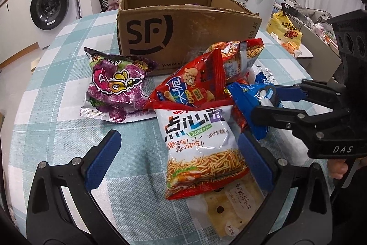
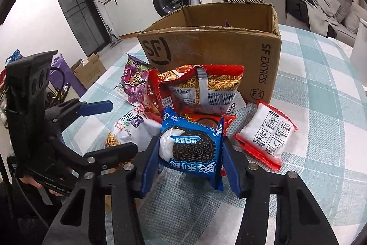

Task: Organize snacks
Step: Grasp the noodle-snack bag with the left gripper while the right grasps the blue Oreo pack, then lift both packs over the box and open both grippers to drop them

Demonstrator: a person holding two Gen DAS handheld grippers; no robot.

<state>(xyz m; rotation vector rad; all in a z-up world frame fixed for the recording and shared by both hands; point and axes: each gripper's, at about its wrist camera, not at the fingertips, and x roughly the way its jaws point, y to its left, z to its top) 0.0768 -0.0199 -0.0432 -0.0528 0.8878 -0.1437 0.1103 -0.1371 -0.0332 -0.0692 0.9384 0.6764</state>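
Snack packets [image 1: 201, 148] lie outside the cardboard box [image 2: 218, 49]; right hand-held gripper [image 2: 190, 153] pinches the Oreo pack [image 2: 190, 146].

The right gripper [image 2: 189, 153] grips a blue Oreo packet [image 2: 191, 148], its blue pads pressed against the packet's two sides, the packet upright and upside down to the camera. Behind it on the checked tablecloth [image 2: 321, 107] lies a heap of snacks: a red noodle-snack bag [image 2: 206, 86] leaning against the open SF Express cardboard box [image 2: 229, 43], a purple bag [image 2: 134, 82] by the box's left corner, and a white noodle-snack bag [image 2: 128, 130] nearer the table's left edge. A white packet with red edges [image 2: 268, 137] lies apart to the right. The left gripper [image 2: 110, 125] hangs at the left, jaws wide apart.
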